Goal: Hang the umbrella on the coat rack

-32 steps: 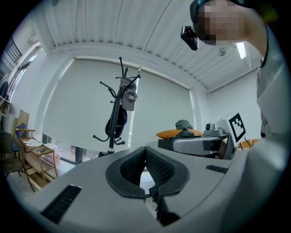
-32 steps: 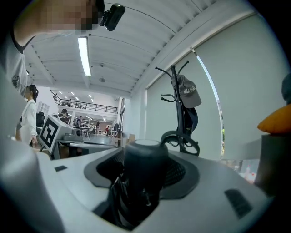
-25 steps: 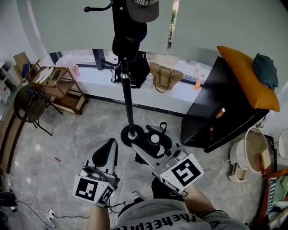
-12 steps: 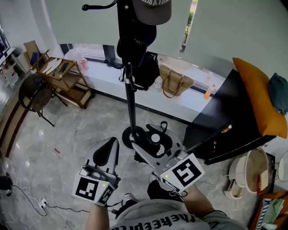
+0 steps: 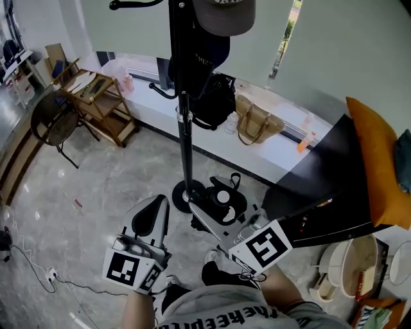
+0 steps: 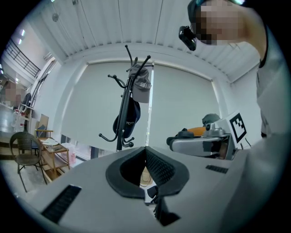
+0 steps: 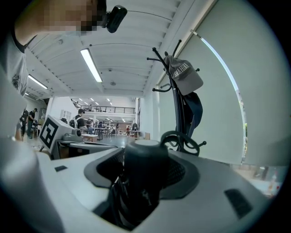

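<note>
Holds both grippers low on the near side of the coat rack (image 5: 186, 148), just short of its round base. Presses the jaws of the left gripper (image 6: 146, 151) together on nothing, tips aimed up at the coat rack's pole. Pinches a folded black umbrella (image 5: 222, 198) in the right gripper (image 7: 145, 166), jaws clamped on either side of the round-capped handle. Carries the umbrella just right of the coat rack's base, wrist strap looping out toward the pole, not on any hook. Shows grey marbled floor (image 5: 109, 186) all round the coat rack's foot. Higher on the coat rack: a dark blue cap (image 5: 209, 54) against the pole and, above it, a grey cap (image 5: 221, 16) on an upper hook, with bare curved hooks to the left. Just behind the pole: a black bag (image 5: 215, 96), hanging or resting, impossible to say which. Beyond the coat rack: a white window ledge (image 5: 282, 151) with a woven handbag (image 5: 257, 122) standing to the right of the pole. Well left of the coat rack: a wooden shelf cart (image 5: 103, 103) and a dark round-backed chair (image 5: 54, 122). Right of the coat rack: a black cabinet (image 5: 321, 193) topped by an orange cushion (image 5: 379, 160).
</note>
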Action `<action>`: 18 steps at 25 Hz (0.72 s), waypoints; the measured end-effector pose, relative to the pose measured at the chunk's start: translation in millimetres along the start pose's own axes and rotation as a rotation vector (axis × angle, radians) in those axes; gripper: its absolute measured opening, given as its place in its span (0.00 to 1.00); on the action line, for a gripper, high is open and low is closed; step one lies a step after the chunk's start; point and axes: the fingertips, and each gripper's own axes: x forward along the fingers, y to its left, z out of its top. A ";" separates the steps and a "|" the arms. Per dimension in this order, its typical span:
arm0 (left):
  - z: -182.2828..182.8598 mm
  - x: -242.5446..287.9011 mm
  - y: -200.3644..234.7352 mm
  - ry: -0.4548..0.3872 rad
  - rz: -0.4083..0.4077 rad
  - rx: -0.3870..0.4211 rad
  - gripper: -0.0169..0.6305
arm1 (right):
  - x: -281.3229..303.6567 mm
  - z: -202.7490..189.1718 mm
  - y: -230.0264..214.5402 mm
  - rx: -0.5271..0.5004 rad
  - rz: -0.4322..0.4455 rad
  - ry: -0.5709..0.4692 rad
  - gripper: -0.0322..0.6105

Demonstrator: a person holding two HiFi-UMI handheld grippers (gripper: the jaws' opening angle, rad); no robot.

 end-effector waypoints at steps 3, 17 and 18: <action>-0.9 8.4 -4.4 -0.001 0.022 -0.004 0.05 | -0.9 -0.5 -9.4 0.004 0.025 -0.002 0.44; -4.4 25.6 -15.2 -0.004 0.118 0.007 0.05 | -0.3 -8.7 -29.4 0.014 0.126 -0.007 0.44; -4.9 25.2 -15.3 -0.003 0.122 0.009 0.05 | 0.4 -9.1 -29.2 0.014 0.132 -0.008 0.44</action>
